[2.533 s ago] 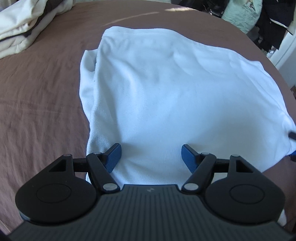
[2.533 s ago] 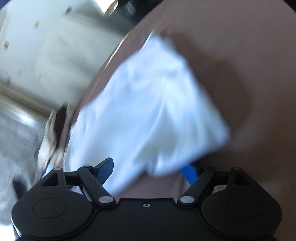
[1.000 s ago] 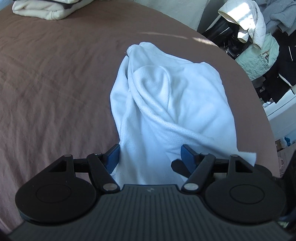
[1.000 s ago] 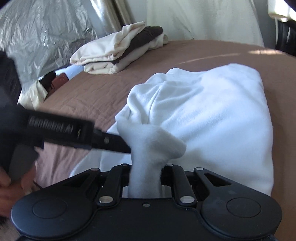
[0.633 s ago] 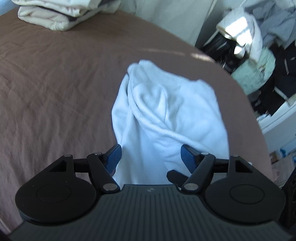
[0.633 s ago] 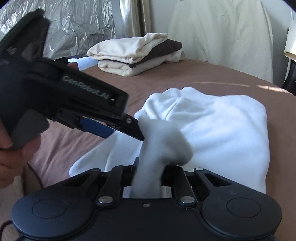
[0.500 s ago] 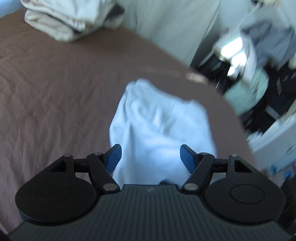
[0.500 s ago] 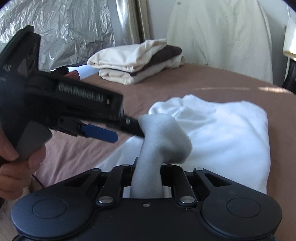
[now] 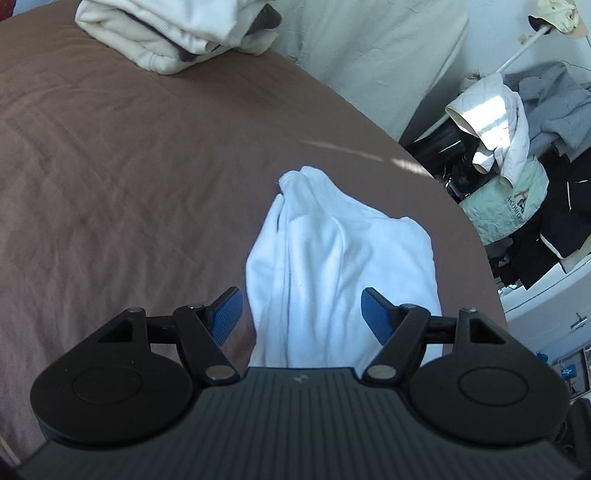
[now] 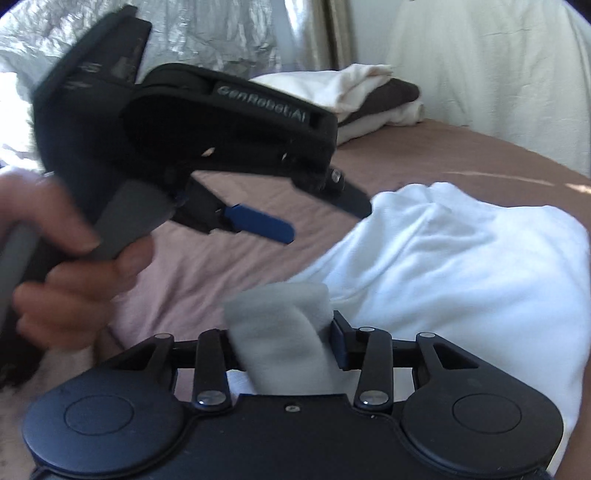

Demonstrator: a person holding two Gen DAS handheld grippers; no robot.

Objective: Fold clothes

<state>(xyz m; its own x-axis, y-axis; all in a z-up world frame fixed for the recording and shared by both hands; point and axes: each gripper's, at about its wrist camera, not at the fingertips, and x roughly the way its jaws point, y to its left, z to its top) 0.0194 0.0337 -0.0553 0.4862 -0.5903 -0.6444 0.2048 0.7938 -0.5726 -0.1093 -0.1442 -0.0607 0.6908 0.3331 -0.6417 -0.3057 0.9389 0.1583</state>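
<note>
Fabric of the white, soft fleece garment [image 10: 461,280] lay bunched on the brown quilted bed [image 9: 122,177], and we had one grey-shadowed corner of it pinched in our right hand-held gripper [image 10: 284,347], its jaws clenched on the cloth. Our left hand-held gripper [image 9: 299,314] hovered above the near end with blue pads [image 9: 225,314] spread wide, grasping nothing; the hand [image 10: 70,266] gripping it showed blurred in the right view. We judged the risk to be that a one-sided pull would drag the whole garment into a twisted heap, or that the thick corner would slip out. A stack of folded cream and brown clothes [image 9: 177,33] sat well apart.
</note>
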